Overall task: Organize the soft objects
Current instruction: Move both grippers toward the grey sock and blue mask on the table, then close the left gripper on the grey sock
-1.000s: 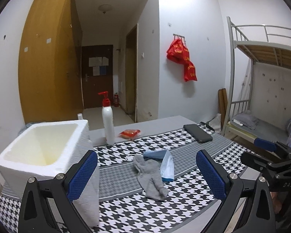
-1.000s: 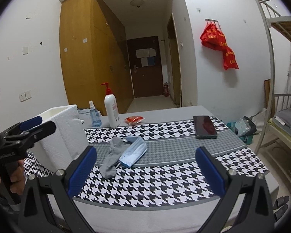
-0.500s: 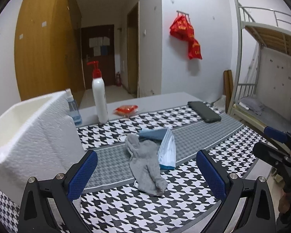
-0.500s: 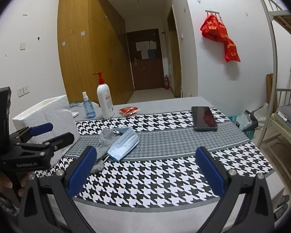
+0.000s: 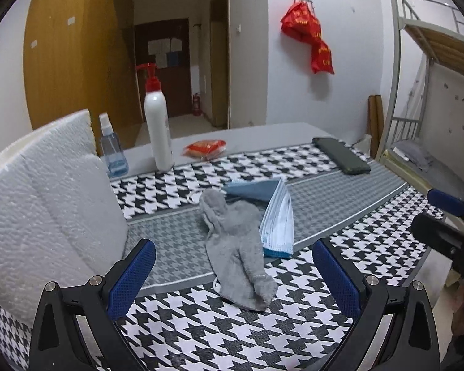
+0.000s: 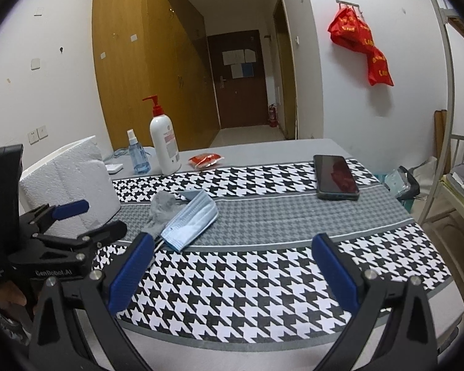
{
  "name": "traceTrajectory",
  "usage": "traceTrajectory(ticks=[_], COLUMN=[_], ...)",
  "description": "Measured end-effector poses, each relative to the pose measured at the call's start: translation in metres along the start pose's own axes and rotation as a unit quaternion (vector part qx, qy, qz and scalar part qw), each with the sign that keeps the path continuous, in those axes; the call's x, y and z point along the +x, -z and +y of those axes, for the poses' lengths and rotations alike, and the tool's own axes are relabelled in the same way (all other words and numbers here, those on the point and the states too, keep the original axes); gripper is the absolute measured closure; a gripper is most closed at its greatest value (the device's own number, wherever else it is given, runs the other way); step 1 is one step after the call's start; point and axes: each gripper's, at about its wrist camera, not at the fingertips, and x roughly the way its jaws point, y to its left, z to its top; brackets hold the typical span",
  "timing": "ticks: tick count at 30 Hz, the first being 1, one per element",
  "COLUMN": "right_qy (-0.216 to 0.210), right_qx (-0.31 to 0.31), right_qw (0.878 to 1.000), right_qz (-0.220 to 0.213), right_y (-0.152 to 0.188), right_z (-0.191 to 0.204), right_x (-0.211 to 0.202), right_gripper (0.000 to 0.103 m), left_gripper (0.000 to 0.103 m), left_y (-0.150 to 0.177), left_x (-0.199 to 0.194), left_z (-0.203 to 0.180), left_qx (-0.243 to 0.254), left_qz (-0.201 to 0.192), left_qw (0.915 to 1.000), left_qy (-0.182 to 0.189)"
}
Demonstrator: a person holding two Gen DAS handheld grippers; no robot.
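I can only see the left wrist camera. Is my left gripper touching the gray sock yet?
Observer: No. From the right wrist camera, the left gripper hangs beside the foam box, fingers open, tips pointing toward the gray sock but not touching it.
Operator: What's hiding behind the box?
Observer: A small white flat thing lies on the table, right next to the spray bottle.
Operator: Does the big pump bottle have a sticker?
Observer: Yes. The pump bottle has a pink and white label facing the right camera; the print is too small to read.
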Motion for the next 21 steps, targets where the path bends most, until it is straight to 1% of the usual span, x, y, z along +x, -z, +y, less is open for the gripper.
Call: traceTrajectory(ticks=[2,4,7,10,15,17,19,21], right_qy=[-0.008,-0.012,-0.016,-0.023,-0.029,-0.034,-0.040,-0.042], right_qx=[0.002,0.000,-0.007,-0.011,-0.019,-0.020,-0.021,-0.025], right_qw=[1.000,1.000,1.000,0.999,0.998,0.998,0.997,0.996], right_qz=[0.005,0.011,0.021,0.032,0.045,0.050,0.060,0.071], right_y=[0.001,0.001,0.003,0.003,0.001,-0.001,-0.003,-0.006], right_z=[-0.001,-0.001,-0.001,-0.001,0.000,0.000,0.001,0.003], right_x=[0.004,0.010,0.018,0.025,0.035,0.039,0.046,0.053], right_gripper=[0.000,0.000,0.000,0.000,0.000,0.000,0.000,0.000], left_gripper=[0.002,0.003,0.007,0.011,0.013,0.018,0.020,0.025], left_y=[0.002,0.002,-0.001,-0.002,-0.003,-0.003,-0.003,-0.001], left_x=[0.008,0.013,0.023,0.031,0.042,0.046,0.051,0.055], left_z=[0.000,0.001,0.003,0.006,0.007,0.008,0.012,0.015], left_qx=[0.001,0.002,-0.001,-0.012,-0.012,-0.011,-0.016,-0.022], left_qz=[0.010,0.012,0.019,0.028,0.043,0.053,0.063,0.077], left_qw=[0.9999,0.9998,0.9995,0.9992,0.9987,0.9983,0.9975,0.9966], left_qy=[-0.008,-0.018,-0.026,-0.027,-0.024,-0.023,-0.025,-0.020])
